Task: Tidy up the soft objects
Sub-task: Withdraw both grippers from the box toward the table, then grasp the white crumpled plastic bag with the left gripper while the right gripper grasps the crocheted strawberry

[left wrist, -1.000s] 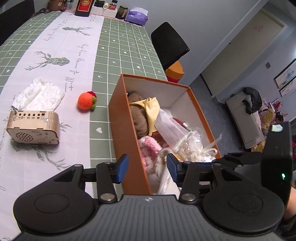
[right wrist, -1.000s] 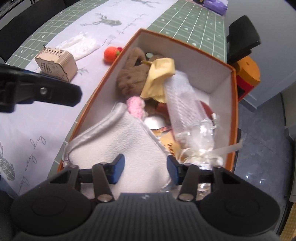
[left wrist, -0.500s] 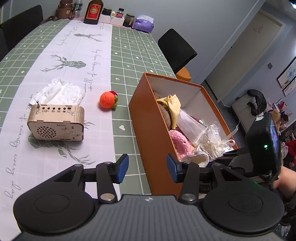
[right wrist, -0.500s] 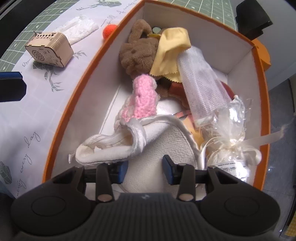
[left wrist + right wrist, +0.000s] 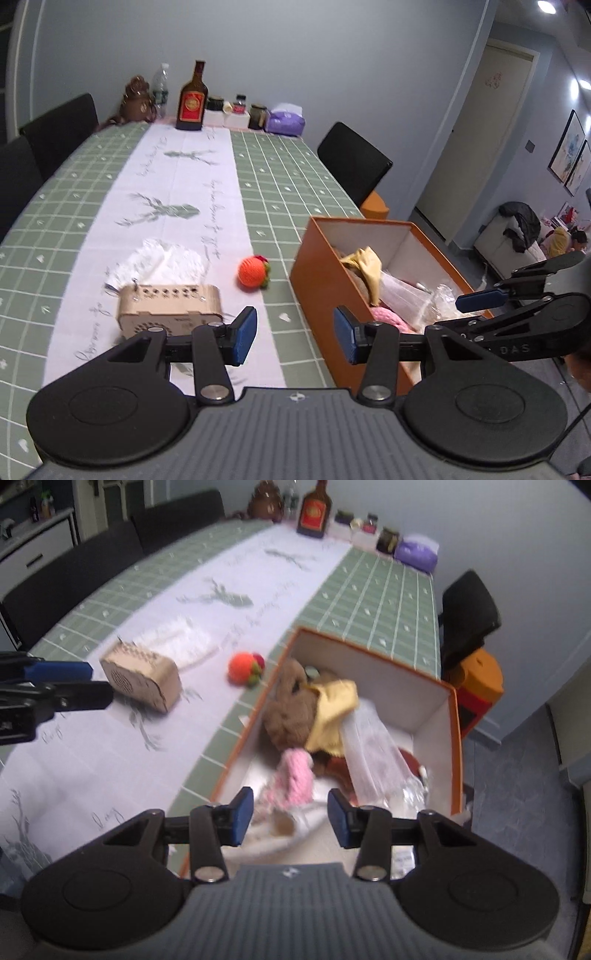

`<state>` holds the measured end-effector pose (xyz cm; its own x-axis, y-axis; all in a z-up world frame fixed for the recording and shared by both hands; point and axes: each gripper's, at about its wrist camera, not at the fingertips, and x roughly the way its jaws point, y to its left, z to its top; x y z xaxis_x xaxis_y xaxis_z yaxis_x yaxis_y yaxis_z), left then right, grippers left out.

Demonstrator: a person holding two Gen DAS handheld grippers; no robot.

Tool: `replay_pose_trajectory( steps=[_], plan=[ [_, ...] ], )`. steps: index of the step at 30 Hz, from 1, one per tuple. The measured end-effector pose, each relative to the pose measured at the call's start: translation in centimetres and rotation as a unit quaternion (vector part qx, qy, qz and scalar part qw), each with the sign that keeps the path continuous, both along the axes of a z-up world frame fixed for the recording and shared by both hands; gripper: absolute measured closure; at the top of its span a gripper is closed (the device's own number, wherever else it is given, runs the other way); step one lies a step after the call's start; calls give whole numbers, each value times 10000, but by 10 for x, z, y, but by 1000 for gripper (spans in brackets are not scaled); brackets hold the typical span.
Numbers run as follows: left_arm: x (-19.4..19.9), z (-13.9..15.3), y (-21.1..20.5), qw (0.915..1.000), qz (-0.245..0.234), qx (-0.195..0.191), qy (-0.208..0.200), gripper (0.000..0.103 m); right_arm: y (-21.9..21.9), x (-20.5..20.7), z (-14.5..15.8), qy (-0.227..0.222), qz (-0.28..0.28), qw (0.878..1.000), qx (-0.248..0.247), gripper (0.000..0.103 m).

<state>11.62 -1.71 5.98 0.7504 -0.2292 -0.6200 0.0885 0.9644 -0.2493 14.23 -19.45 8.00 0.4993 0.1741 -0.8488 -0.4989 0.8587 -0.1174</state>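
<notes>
The left gripper (image 5: 294,330) is hovering over the surface (image 5: 280,177) with jaws spread and gripping nothing, facing a crocheted orange strawberry (image 5: 252,272), a wooden radio box (image 5: 168,306) and a white cloth (image 5: 162,258) outside the orange box (image 5: 321,288). The right gripper (image 5: 291,816), jaws also spread and gripping nothing, is looking into that box, revealing a brown plush toy (image 5: 290,709), yellow cloth (image 5: 334,710), pink knitted piece (image 5: 293,779) and a white fabric item (image 5: 280,834) below its jaws, mostly hidden from the left view.

"DAS" on right tool (image 5: 480,299)
</notes>
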Motion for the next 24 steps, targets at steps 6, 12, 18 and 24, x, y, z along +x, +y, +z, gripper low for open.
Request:
replay_pose_trajectory(
  steps=[6,12,18,24],
  plan=[
    [-7,3,23,9991,220,275,-236,48,34,-5,-4,-251,231,9987,384,55],
    [1,1,53,9968,463,636,-105,48,72,-1,-16,-211,447,9976,479,54],
    [21,19,81,9932,559,1018,-49,48,99,17,-15,-183,502,9972,518,54],
    [57,24,96,9923,384,1154,247,47,116,54,-13,-20,361,9976,588,54]
  ],
)
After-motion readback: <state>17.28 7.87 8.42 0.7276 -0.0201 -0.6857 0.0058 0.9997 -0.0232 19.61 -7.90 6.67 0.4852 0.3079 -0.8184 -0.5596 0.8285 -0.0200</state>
